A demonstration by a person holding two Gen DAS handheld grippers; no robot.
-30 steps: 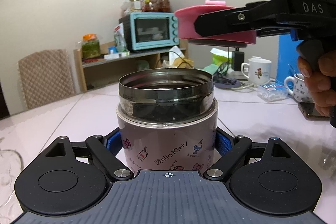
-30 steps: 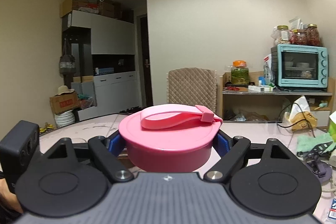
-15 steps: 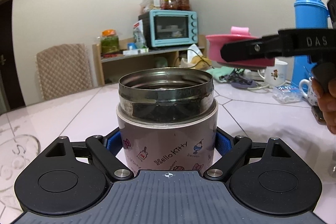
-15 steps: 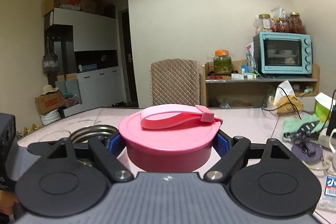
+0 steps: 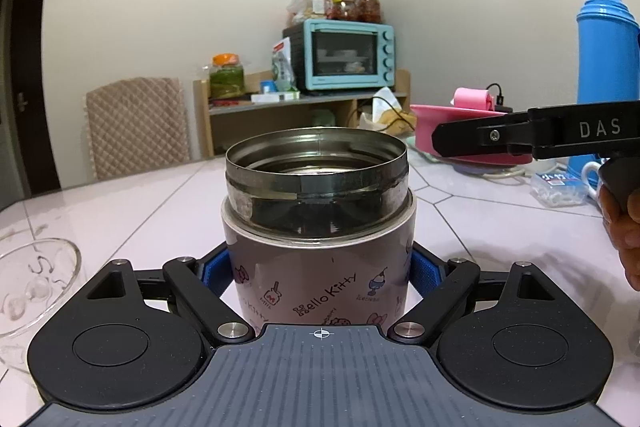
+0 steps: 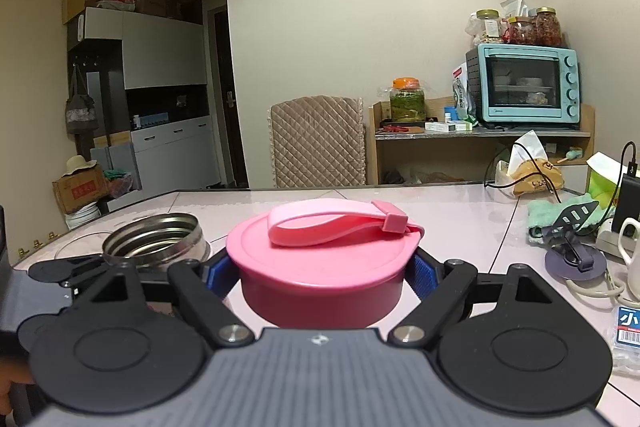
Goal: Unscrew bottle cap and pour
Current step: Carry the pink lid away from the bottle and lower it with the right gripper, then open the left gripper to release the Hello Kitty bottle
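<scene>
Our left gripper (image 5: 319,267) is clamped on the pink food jar (image 5: 320,267), blue pads pressed to either side of its printed body; the jar stands upright with its steel mouth uncovered. Our right gripper (image 6: 320,269) is clenched around the pink cap (image 6: 322,263), strap folded flat on top, held off to the jar's right above the pale table (image 5: 500,227). A glass bowl (image 5: 32,283) sits at left, a blue thermos (image 5: 606,55) far right.
</scene>
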